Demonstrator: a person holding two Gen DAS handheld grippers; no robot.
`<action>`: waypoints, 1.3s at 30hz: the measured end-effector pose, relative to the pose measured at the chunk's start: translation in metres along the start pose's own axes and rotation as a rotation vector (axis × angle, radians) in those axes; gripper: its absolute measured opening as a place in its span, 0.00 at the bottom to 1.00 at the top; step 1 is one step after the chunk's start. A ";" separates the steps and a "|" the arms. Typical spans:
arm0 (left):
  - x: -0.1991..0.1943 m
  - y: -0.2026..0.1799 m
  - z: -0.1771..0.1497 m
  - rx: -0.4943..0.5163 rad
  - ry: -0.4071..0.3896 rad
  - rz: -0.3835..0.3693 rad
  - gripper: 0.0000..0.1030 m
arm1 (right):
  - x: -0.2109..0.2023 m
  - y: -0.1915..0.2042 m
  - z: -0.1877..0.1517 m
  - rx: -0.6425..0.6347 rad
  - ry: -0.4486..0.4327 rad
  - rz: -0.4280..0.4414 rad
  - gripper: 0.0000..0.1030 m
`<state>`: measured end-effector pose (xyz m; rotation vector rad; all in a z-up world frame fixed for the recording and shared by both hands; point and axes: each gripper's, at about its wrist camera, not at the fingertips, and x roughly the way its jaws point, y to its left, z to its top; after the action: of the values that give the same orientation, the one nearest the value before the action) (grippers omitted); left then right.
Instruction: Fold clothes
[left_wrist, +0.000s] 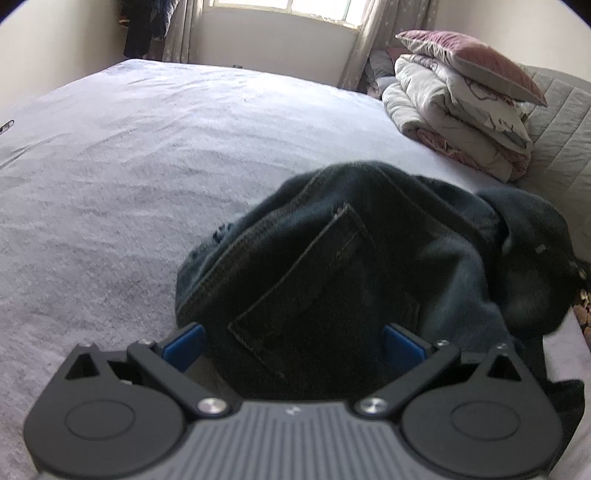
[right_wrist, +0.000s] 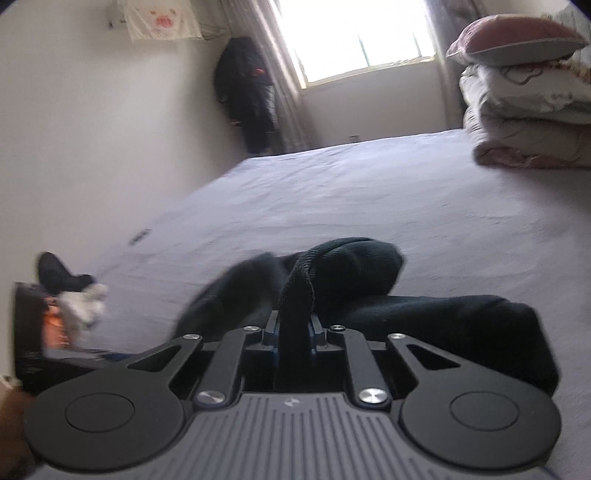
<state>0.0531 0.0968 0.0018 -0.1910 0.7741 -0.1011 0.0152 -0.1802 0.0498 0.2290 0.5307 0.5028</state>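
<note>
A pair of dark jeans (left_wrist: 332, 266) is being seen heaped on the pale bed sheet (left_wrist: 129, 177), filling the centre of the left wrist view and running out toward 3 o'clock. The left gripper (left_wrist: 295, 347) is being held with its jaws spread wide, the blue pads (left_wrist: 183, 345) standing on either side of the back-pocket panel; whether the pads are pressing the denim cannot be told.

In the right wrist view, the right gripper (right_wrist: 295, 328) is being kept nearly closed, and a narrow ribbed strip of a black garment (right_wrist: 354, 269) is being pinched between its fingers at 6 o'clock. The rest of that garment is being trailed across the sheet (right_wrist: 369, 192) toward 3 o'clock.

Folded bedding (left_wrist: 454, 122) topped by a pink cushion (left_wrist: 476, 62) is being shown at 2 o'clock on the bed. A small heap of black and white cloth (right_wrist: 77, 291) is lying at 9 o'clock in the right wrist view.
</note>
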 end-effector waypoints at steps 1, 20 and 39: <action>-0.002 0.001 0.001 -0.003 -0.006 -0.003 1.00 | -0.003 0.004 -0.001 0.009 0.001 0.021 0.15; -0.070 0.023 0.010 -0.053 -0.187 -0.146 1.00 | -0.016 0.084 -0.035 0.049 0.129 0.364 0.15; -0.102 -0.011 -0.010 0.205 -0.198 -0.374 0.90 | 0.032 0.160 -0.063 -0.070 0.304 0.432 0.15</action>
<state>-0.0266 0.1012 0.0664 -0.1461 0.5194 -0.5068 -0.0582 -0.0217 0.0368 0.2014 0.7635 0.9852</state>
